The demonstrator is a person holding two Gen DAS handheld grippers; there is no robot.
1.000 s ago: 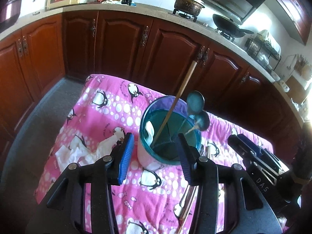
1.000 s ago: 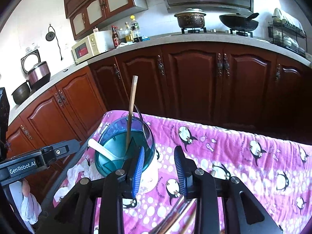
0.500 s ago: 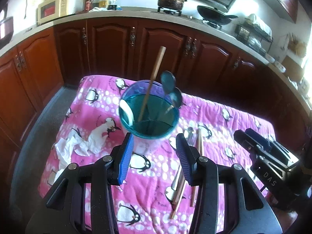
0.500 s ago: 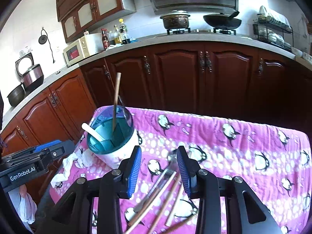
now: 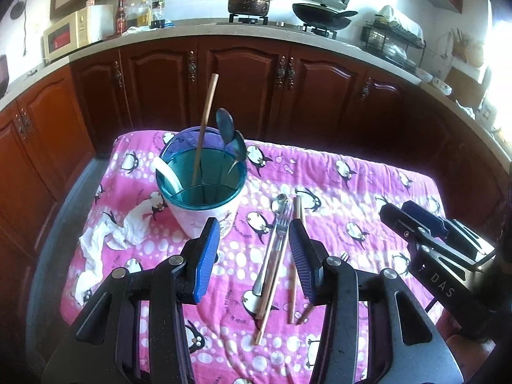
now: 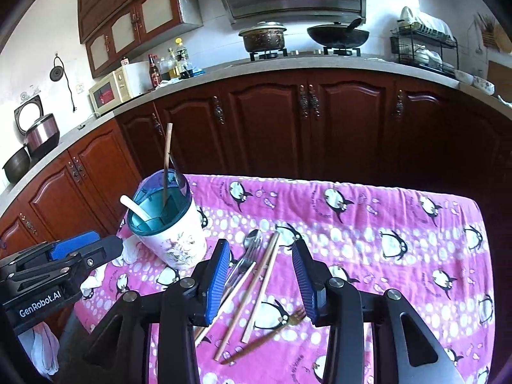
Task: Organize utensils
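Observation:
A white utensil cup with a teal rim [image 5: 204, 201] [image 6: 169, 230] stands on the pink penguin cloth [image 5: 352, 192] [image 6: 384, 224]. It holds a wooden chopstick [image 5: 206, 121], two dark spoons [image 5: 228, 128] and a white spoon [image 5: 166, 172]. Loose on the cloth lie a metal spoon [image 5: 278, 203] [image 6: 252, 238], a fork [image 5: 281, 230], several wooden chopsticks [image 6: 260, 284] and a small gold fork [image 6: 288, 318]. My left gripper [image 5: 254, 249] is open and empty above these. My right gripper [image 6: 260, 275] is open and empty over the same pile, and also shows in the left wrist view [image 5: 428, 233].
A crumpled white tissue [image 5: 108, 240] lies left of the cup. Dark wooden kitchen cabinets [image 6: 288, 121] stand behind the table, with a microwave [image 6: 110, 91], bottles, a pot and a wok on the counter. The left gripper's body [image 6: 51, 268] sits at the lower left of the right wrist view.
Both grippers have pulled back and up from the cup, so more of the cloth and the loose utensils show. Both stay open and empty.

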